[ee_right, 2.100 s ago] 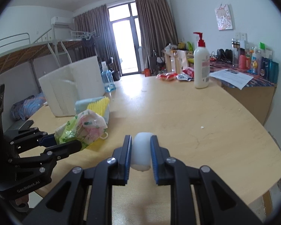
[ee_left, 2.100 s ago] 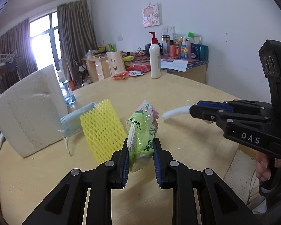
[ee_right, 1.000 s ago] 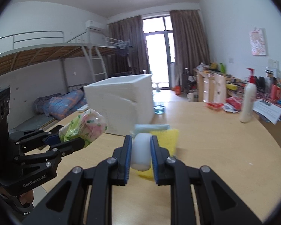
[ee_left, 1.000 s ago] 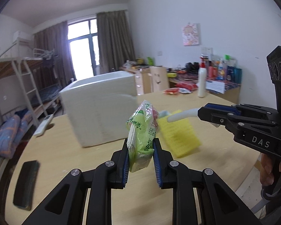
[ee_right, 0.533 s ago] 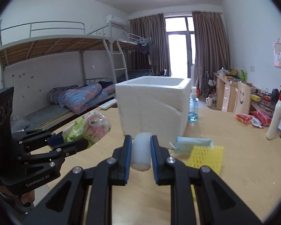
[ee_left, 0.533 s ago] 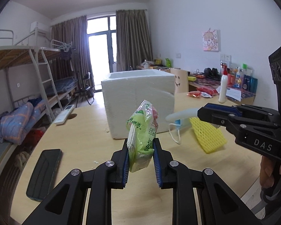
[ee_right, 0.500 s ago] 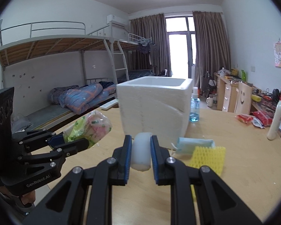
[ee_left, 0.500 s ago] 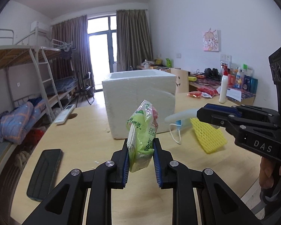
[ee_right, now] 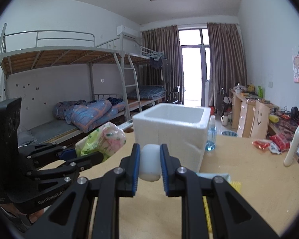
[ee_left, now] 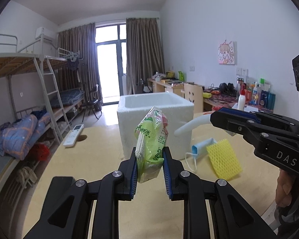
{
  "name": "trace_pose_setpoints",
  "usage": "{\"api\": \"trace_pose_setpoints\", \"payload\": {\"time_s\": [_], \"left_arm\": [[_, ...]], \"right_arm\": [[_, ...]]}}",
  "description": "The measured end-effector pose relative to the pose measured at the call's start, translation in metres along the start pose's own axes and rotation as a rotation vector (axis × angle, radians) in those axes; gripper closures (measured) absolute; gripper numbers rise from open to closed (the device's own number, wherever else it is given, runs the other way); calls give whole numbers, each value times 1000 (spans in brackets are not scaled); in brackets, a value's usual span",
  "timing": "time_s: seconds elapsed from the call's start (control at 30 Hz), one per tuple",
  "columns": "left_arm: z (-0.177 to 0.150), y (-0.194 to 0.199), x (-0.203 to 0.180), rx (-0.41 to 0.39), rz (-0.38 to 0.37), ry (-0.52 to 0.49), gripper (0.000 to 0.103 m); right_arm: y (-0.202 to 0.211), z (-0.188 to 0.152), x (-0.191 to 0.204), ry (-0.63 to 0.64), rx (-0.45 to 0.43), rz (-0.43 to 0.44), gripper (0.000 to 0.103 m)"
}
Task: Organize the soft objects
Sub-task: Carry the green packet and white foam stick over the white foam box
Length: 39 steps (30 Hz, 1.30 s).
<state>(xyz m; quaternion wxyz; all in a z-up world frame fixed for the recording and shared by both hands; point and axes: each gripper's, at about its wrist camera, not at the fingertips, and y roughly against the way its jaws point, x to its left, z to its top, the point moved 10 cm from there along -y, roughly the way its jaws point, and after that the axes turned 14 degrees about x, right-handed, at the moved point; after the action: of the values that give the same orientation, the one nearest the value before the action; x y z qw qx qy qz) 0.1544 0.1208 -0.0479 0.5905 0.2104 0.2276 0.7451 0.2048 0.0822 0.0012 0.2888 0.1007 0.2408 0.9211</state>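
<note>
The left gripper [ee_left: 149,167] is pinching a green tissue pack [ee_left: 151,139] in the air, and the right gripper [ee_right: 149,164] is pinching a white foam tube [ee_right: 149,164]. The white foam box [ee_left: 155,119] is sitting on the table [ee_left: 89,159] at 12 o'clock from both. A yellow net sleeve [ee_left: 223,160] and a blue mask [ee_left: 202,146] are lying at the box's 4 o'clock, near its wall.
</note>
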Motion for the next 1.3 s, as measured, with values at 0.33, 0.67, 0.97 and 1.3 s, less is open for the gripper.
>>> {"api": "trace_pose_setpoints", "payload": {"time_s": [0.33, 0.67, 0.97, 1.3], "left_arm": [[30, 1, 3, -28, 7, -13, 79], [56, 1, 10, -53, 28, -25, 79], [76, -15, 16, -34, 7, -25, 79], [105, -29, 19, -33, 14, -33, 79]], "right_arm": [[0, 28, -3, 8, -34, -30, 80], [-5, 47, -12, 0, -49, -39, 80], [-8, 62, -15, 5, -50, -63, 80], [-23, 86, -29, -9, -44, -70, 80]]}}
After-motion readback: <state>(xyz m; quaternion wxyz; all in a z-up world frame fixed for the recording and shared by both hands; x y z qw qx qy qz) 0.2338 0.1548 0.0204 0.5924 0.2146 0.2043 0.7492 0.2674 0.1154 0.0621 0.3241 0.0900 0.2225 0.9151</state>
